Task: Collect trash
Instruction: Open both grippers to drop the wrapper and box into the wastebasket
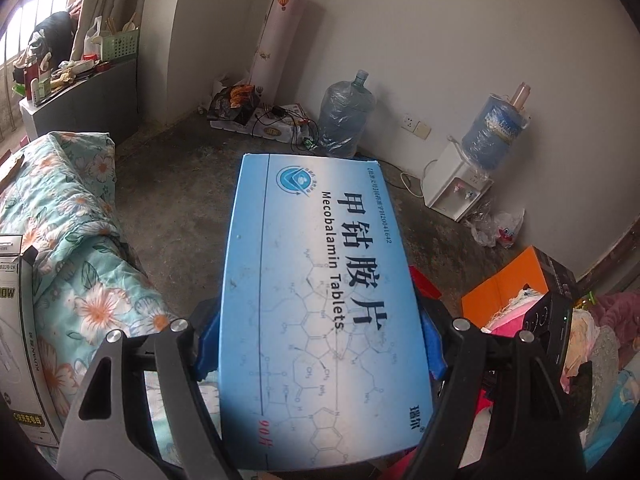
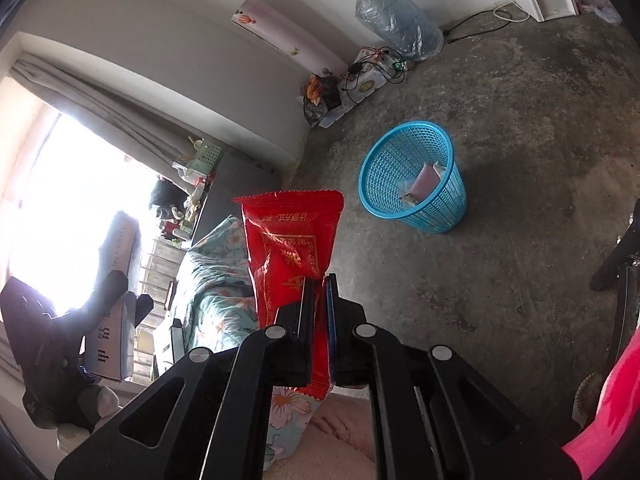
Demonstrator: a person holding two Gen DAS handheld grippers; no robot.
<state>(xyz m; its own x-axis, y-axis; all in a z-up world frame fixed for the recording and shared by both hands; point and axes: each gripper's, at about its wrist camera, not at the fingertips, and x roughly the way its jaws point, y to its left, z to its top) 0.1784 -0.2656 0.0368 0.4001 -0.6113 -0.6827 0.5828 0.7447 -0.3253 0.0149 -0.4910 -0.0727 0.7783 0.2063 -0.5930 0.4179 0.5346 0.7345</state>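
i am gripping a blue medicine box (image 1: 320, 300) in my left claw (image 1: 320, 354), its blue pads (image 1: 208, 346) pressing on both long sides, the printed face turned up toward me. the box is sticking out over the grey concrete floor (image 1: 180, 200), with the floral bedspread (image 1: 80, 248) to its left. my right claw (image 2: 319, 320) is pinching a red snack wrapper (image 2: 290, 240), fingers nearly touching around its lower part, the crimped top standing up above them. the blue mesh bin (image 2: 416, 176) is sitting on the floor well ahead and to the right of the wrapper, with a pinkish packet (image 2: 426, 178) lying inside it. a big water bottle (image 2: 396, 24) is standing by the far wall.
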